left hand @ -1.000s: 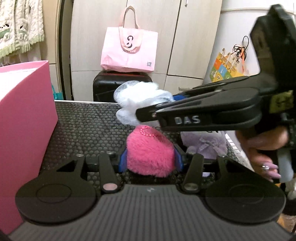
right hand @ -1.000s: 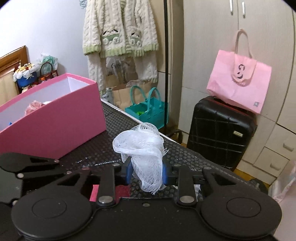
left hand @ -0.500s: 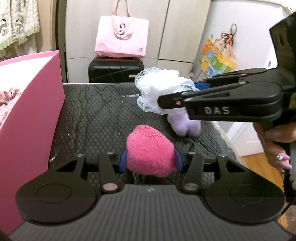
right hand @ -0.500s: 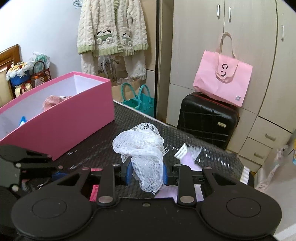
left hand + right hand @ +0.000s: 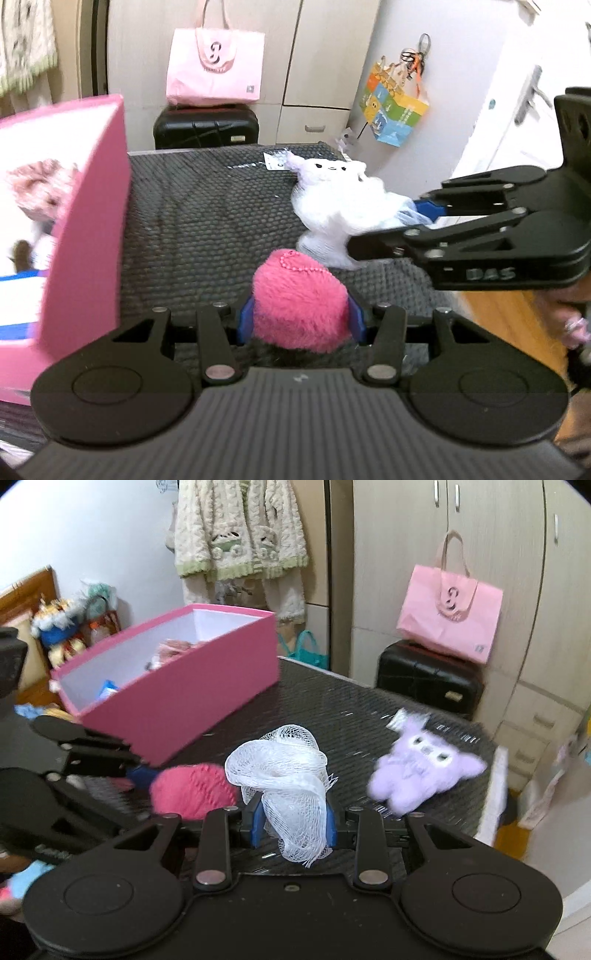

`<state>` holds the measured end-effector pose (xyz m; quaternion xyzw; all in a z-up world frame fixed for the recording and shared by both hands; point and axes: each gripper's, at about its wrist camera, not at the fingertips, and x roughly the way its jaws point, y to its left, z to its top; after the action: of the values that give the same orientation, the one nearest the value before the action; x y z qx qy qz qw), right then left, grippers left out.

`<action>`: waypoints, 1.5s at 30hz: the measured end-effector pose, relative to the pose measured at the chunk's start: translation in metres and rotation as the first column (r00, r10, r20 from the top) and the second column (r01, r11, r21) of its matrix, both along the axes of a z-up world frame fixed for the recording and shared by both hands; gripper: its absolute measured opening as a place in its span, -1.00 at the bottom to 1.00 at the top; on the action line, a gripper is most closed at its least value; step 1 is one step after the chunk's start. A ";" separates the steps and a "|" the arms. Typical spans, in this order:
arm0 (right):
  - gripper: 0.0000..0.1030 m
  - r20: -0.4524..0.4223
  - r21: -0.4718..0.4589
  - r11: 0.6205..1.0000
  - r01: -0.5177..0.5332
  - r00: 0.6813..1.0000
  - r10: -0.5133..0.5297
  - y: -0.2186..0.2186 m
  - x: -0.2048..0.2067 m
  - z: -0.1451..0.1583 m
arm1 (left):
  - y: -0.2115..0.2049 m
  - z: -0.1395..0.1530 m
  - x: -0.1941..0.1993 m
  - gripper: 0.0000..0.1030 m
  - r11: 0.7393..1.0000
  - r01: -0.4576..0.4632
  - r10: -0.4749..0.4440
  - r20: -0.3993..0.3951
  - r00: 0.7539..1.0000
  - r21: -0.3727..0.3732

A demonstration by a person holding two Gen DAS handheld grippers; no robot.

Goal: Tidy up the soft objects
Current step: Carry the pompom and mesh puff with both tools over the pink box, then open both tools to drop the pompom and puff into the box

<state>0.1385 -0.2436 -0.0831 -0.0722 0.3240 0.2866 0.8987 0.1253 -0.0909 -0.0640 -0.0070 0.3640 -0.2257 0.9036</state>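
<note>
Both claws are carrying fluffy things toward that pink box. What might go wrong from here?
The white mesh pouf droops loosely below the right gripper and might snag on the wall of the pink cardboard box. The two grippers are close together, so the left gripper, holding the fuzzy pink pompom, may bump the right one. The lilac plush toy lies near the table's edge.

Each gripper, left gripper (image 5: 301, 321) and right gripper (image 5: 293, 821), is matte black plastic with blue finger pads, silver pivot screws and raised "DAS" lettering. The person's hand (image 5: 570, 317) wears a ring.
</note>
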 end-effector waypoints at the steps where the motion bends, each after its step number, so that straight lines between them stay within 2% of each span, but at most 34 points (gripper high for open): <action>1: -0.29 -0.008 0.011 1.000 -0.008 1.000 0.008 0.001 -0.007 0.001 | 0.005 0.003 -0.006 -0.07 1.000 0.004 -0.004 0.001 1.000 0.017; 8: -0.28 -0.064 0.057 0.997 -0.050 0.996 0.054 0.021 -0.044 0.004 | 0.045 0.023 -0.040 -0.07 0.996 0.090 -0.090 -0.026 0.996 0.014; 12: -0.28 -0.021 0.043 0.997 -0.061 0.998 0.062 0.039 -0.065 0.017 | 0.077 0.040 -0.062 -0.07 0.994 0.110 -0.110 -0.005 0.994 -0.019; 16: -0.28 0.041 0.052 0.994 -0.099 0.994 0.097 0.061 -0.076 0.036 | 0.106 0.060 -0.077 -0.07 0.997 0.069 -0.068 0.064 0.996 -0.023; 20: -0.28 0.080 0.070 0.988 -0.140 0.988 0.134 0.088 -0.068 0.049 | 0.135 0.075 -0.076 -0.06 0.999 0.001 0.003 0.117 0.993 -0.033; 23: -0.28 0.140 0.054 0.985 -0.163 0.978 0.154 0.114 -0.054 0.060 | 0.161 0.084 -0.065 -0.06 0.997 -0.072 0.078 0.148 0.986 -0.042; 26: -0.28 0.136 0.070 0.975 -0.212 0.970 0.201 0.138 -0.031 0.064 | 0.179 0.091 -0.051 -0.06 0.991 -0.137 0.136 0.162 0.977 -0.004; 33: -0.24 0.079 -0.007 0.963 -0.269 0.960 0.269 0.196 0.020 0.052 | 0.194 0.080 -0.006 -0.06 0.975 -0.201 0.187 0.136 0.973 0.094; 36: -0.24 0.054 -0.064 0.956 -0.285 0.956 0.288 0.214 0.033 0.043 | 0.202 0.070 0.014 -0.06 0.971 -0.206 0.191 0.122 0.974 0.124; 39: -0.24 0.016 -0.135 0.933 -0.334 0.940 0.340 0.231 0.043 0.034 | 0.207 0.060 0.025 -0.06 0.963 -0.211 0.194 0.117 0.974 0.165; 42: -0.24 0.021 -0.172 0.925 -0.340 0.937 0.348 0.239 0.048 0.032 | 0.209 0.058 0.034 -0.02 0.963 -0.197 0.178 0.116 0.977 0.182; 44: -0.10 0.046 -0.208 0.927 -0.313 0.943 0.329 0.239 0.051 0.030 | 0.209 0.056 0.040 0.00 0.961 -0.206 0.187 0.117 0.975 0.187; 45: 0.06 0.058 -0.226 0.927 -0.300 0.946 0.320 0.240 0.052 0.029 | 0.208 0.055 0.044 0.03 0.956 -0.219 0.198 0.120 0.973 0.197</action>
<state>0.1905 -0.0033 -0.0544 -0.2322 0.2950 0.3849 0.8431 0.1689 0.1176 -0.0093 0.0610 0.3376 -0.0895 0.9350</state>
